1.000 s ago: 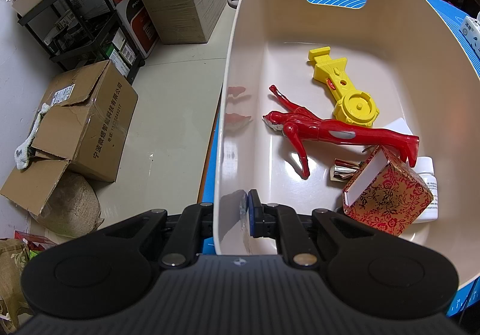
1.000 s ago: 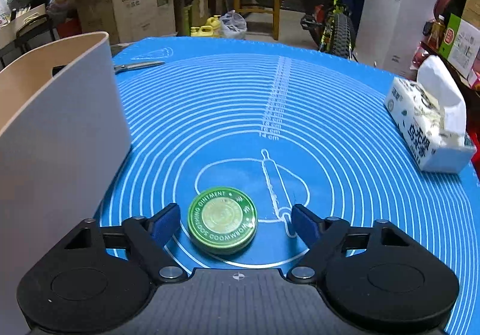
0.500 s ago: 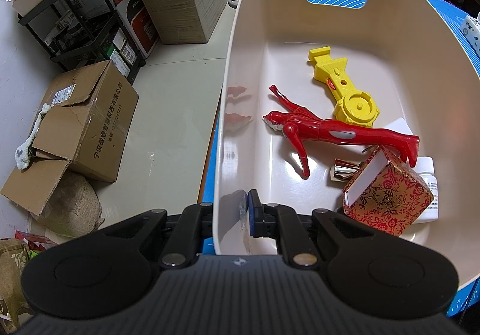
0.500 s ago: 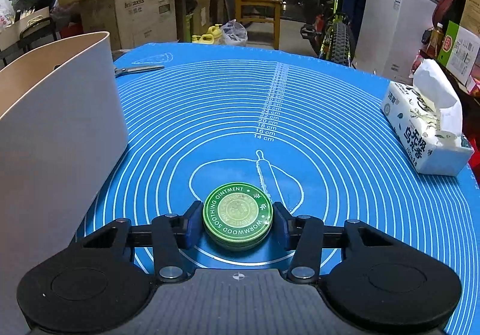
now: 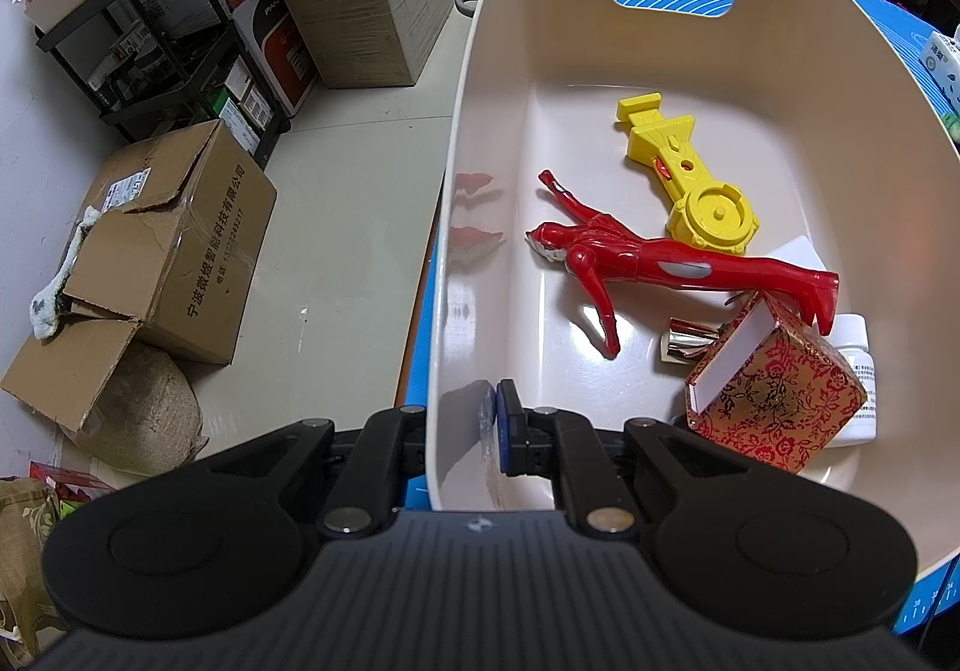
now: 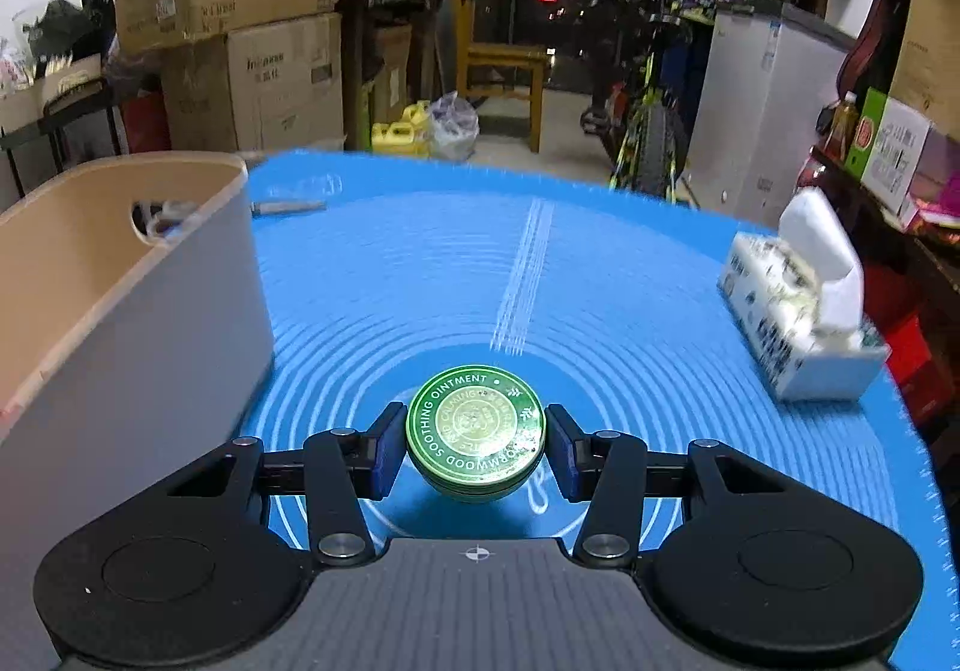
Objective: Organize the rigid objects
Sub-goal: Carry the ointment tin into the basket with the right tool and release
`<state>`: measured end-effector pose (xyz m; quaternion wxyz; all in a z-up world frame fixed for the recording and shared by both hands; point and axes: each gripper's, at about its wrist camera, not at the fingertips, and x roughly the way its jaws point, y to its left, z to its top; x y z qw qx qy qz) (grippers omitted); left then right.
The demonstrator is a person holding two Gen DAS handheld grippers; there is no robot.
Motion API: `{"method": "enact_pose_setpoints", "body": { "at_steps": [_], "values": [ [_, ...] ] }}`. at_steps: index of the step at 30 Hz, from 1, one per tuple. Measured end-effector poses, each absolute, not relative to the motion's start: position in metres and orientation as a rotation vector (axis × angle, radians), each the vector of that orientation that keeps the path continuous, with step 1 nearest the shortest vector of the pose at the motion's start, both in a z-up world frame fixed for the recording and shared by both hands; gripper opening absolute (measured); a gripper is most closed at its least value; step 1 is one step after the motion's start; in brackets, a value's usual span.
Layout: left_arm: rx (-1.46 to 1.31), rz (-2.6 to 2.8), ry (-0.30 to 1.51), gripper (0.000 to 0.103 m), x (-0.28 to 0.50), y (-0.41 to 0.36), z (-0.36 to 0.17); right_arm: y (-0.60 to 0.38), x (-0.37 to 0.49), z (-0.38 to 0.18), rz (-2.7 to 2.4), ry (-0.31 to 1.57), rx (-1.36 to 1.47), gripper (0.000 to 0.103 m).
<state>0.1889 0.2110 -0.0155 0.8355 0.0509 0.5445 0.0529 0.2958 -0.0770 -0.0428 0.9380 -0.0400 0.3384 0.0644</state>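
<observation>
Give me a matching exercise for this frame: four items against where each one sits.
Items:
1. green ointment tin
2. red figure
3. tissue pack
4. left claw

Places:
A. lying inside the bin
B. shut on the bin's near wall
C. clamped in the right claw
D. on the blue mat, right side

Pairs: 1-C, 2-A, 3-D, 4-B

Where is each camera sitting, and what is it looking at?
Left wrist: sits on the left gripper, looking down into the beige bin; its black fingers, clamped on the bin's wall, show.
Right wrist: sits on the right gripper, looking across the blue mat; its fingers, which have just been closing, pinch the green ointment tin.
Shared: both views show the beige bin and the blue mat.
</observation>
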Motion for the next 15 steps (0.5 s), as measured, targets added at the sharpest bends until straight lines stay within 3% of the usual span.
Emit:
{"method": "enact_pose_setpoints", "body": {
  "at_steps": [15],
  "values": [
    [0.102,0.112,1.155,0.014,0.189,0.213,-0.015,-0.029,0.268,0.047,0.282,0.484,-0.088,0.054]
  ]
}}
